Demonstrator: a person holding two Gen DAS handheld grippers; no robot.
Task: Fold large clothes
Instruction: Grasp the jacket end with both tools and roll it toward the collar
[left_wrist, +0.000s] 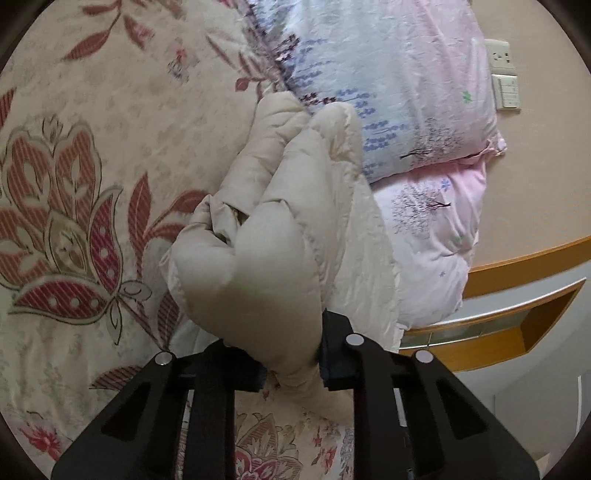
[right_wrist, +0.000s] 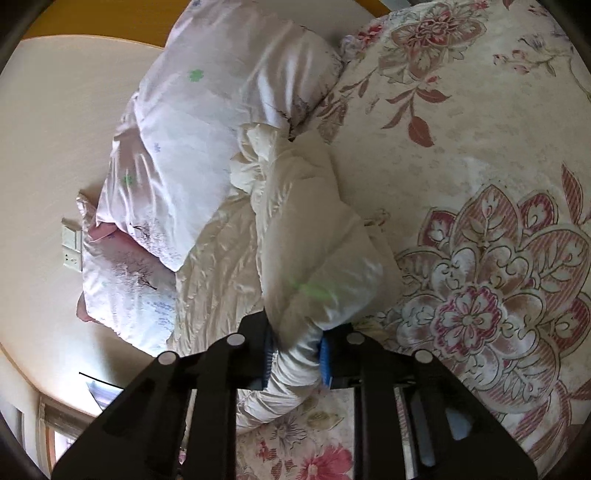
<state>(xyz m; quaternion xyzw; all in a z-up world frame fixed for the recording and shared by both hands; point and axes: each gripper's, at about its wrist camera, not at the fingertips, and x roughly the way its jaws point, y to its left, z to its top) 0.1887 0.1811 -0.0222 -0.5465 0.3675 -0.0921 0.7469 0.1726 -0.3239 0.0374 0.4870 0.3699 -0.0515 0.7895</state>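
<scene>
A cream padded jacket (left_wrist: 280, 236) is bunched on the floral bedspread (left_wrist: 92, 147). My left gripper (left_wrist: 291, 362) is shut on a thick fold of the jacket and holds it close to the camera. In the right wrist view the same jacket (right_wrist: 314, 236) stretches from the pillows toward me. My right gripper (right_wrist: 295, 358) is shut on another fold of the jacket just above the bedspread (right_wrist: 480, 147). The cloth hides most of both grippers' pads.
Two pale pink and blue printed pillows (left_wrist: 399, 92) lie against the beige headboard (left_wrist: 546, 184), with a wall socket and switch (left_wrist: 504, 74) behind. They also show in the right wrist view (right_wrist: 207, 122). A wooden bedside shelf (left_wrist: 498, 332) stands at right.
</scene>
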